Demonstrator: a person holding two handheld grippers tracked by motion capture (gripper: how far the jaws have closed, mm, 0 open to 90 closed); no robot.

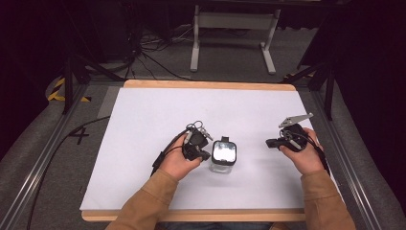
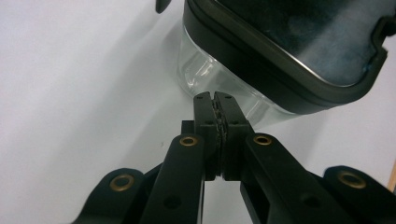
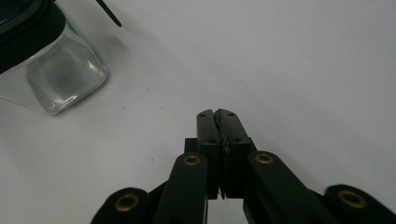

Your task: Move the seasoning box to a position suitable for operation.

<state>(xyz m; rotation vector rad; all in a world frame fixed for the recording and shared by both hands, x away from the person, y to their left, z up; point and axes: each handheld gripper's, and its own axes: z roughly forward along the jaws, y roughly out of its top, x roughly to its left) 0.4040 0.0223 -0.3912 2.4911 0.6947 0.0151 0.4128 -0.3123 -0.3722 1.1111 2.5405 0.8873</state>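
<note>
The clear container (image 1: 223,162) with its dark lid (image 1: 224,151) on stands mid-table (image 1: 143,124), just beside the clenched, empty left tool (image 1: 203,154), while the right tool (image 1: 271,143), also clenched and empty, rests well apart, so no handling appears begun.

clear glossy container (image 1: 223,163), matt black lid (image 2: 299,42)

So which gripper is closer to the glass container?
The left gripper, right beside the lidded glass container; the right gripper is apart across bare table.
</note>
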